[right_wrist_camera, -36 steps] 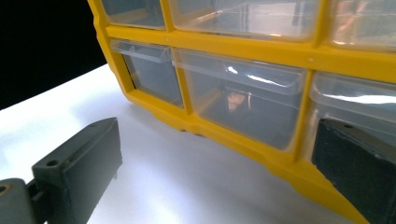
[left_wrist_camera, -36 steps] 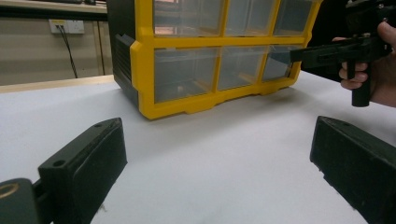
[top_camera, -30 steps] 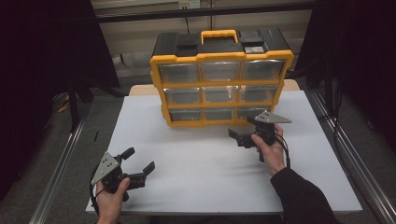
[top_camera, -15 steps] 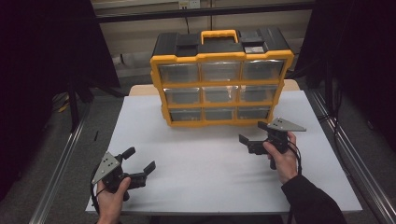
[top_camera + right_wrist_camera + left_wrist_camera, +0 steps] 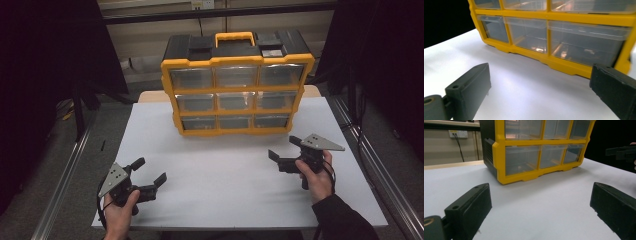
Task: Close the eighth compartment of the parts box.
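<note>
While jaws gape: right gripper (image 5: 284, 152) | near organizer (image 5: 235, 85) (yellow) | holding nothing

Lighting: dim room, black at both sides of the high view; the white bench (image 5: 235, 170) is the brightest surface, evenly lit from above, with a soft shadow under the cabinet (image 5: 235, 85). Quality: clear drawers (image 5: 531, 33) carry small glints; near fingers (image 5: 469, 87) sit slightly soft, the right gripper view's right edge blurred.

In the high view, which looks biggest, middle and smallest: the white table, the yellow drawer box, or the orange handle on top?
1. White table: largest.
2. Yellow drawer box: middle.
3. Orange handle: smallest.
</note>
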